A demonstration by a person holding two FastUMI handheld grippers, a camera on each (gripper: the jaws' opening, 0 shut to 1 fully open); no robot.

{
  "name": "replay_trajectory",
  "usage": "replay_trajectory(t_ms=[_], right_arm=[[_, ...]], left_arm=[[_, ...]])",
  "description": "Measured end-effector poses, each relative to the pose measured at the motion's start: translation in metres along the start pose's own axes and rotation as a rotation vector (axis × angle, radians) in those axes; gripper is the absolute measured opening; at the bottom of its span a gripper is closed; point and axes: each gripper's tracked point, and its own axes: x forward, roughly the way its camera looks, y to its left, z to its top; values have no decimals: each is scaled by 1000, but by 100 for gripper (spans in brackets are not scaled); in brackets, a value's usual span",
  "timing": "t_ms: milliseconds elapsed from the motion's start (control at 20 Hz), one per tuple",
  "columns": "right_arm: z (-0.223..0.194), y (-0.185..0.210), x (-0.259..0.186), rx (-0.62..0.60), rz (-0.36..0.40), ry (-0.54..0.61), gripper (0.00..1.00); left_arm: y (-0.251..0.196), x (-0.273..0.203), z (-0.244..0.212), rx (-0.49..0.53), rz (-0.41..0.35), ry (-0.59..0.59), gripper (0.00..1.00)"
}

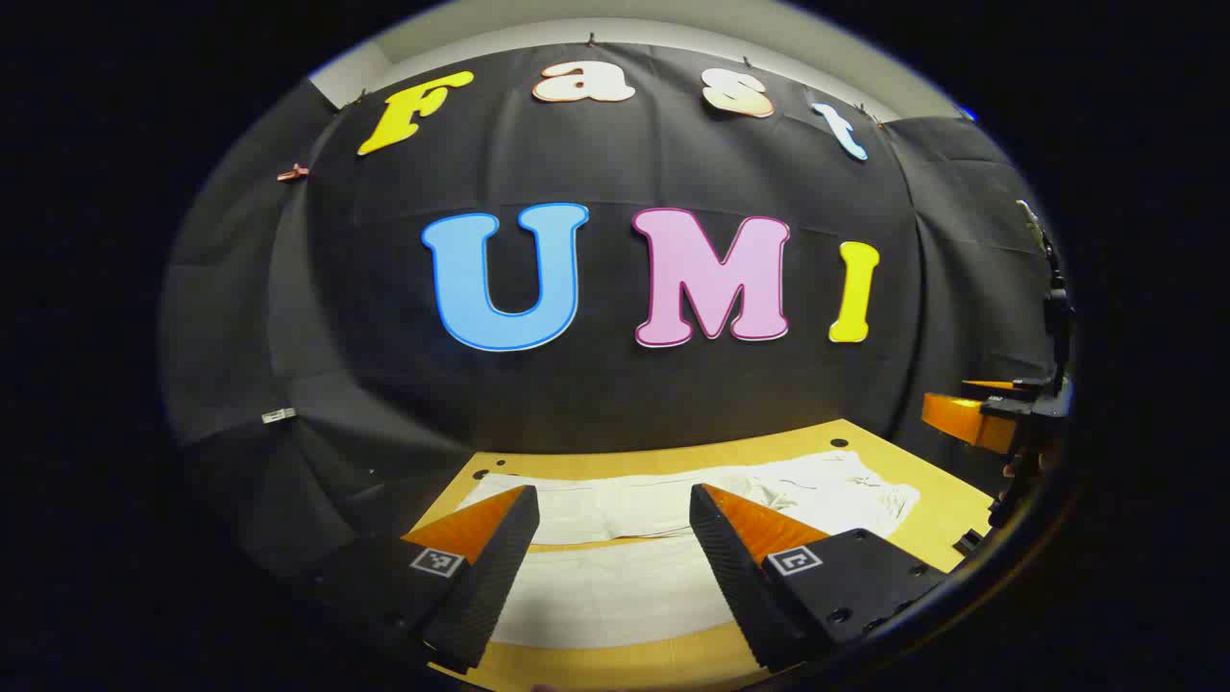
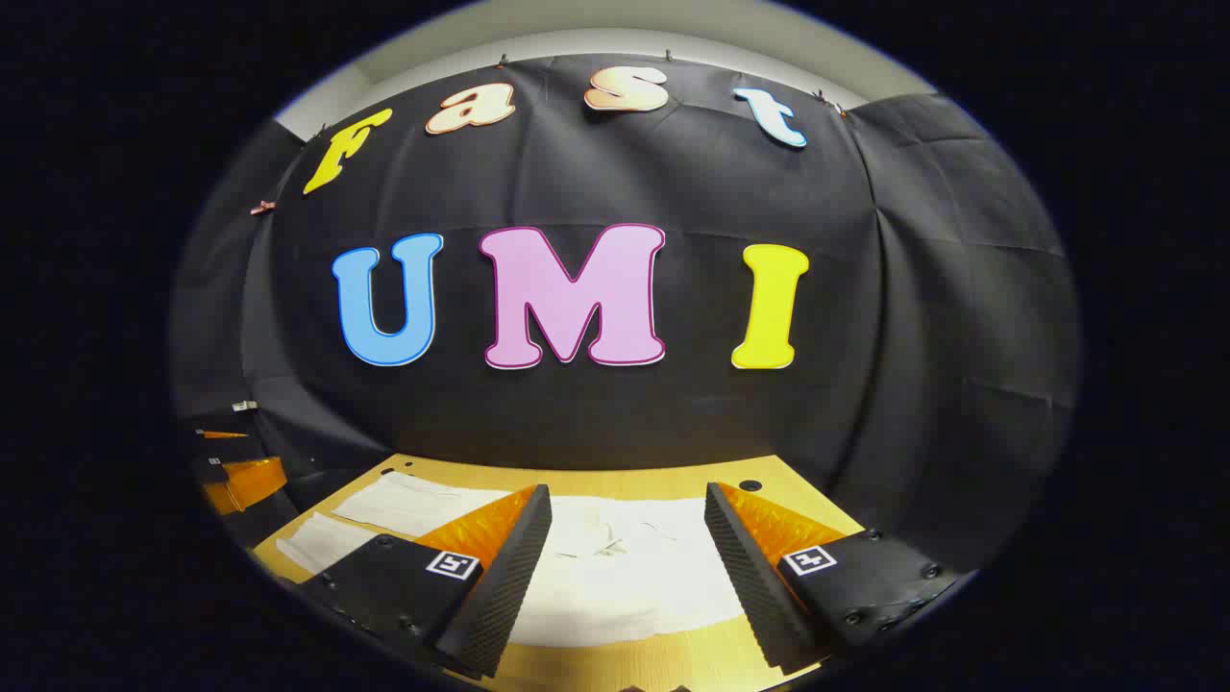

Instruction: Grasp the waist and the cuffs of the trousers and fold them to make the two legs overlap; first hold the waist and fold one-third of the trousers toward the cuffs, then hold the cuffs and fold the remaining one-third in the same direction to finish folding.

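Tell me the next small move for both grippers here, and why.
Probably lower both toward the near edge of the trousers. They lie flat and unfolded on the table, legs side by side, and the left gripper and right gripper hover above them with jaws open and nothing held, so no grasp has begun.

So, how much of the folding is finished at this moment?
Nothing looks folded yet. The white trousers lie flat on the wooden table, the two legs side by side with table showing between them. Both tongs, left and right, are open above the cloth, holding nothing. Overlapping the legs and both one-third folds are left.
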Motion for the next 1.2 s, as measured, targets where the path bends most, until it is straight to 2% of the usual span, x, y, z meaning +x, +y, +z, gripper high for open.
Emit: replay_trajectory(t_ms=[150, 400, 600, 750, 1200], right_arm=[[2, 9, -1, -22, 10, -3, 98], [4, 19, -1, -24, 1, -16, 97], [1, 24, -2, -28, -4, -11, 98], [-1, 25, 0, -40, -11, -10, 98], [-18, 9, 13, -218, 1, 21, 98]], left_arm=[[0, 5, -2, -26, -56, 20, 98], [17, 6, -4, -41, -46, 7, 99], [33, 7, -12, -31, -8, 30, 98], [31, 5, -10, -9, -30, 13, 98], [20, 1, -15, 23, -87, 13, 98]])
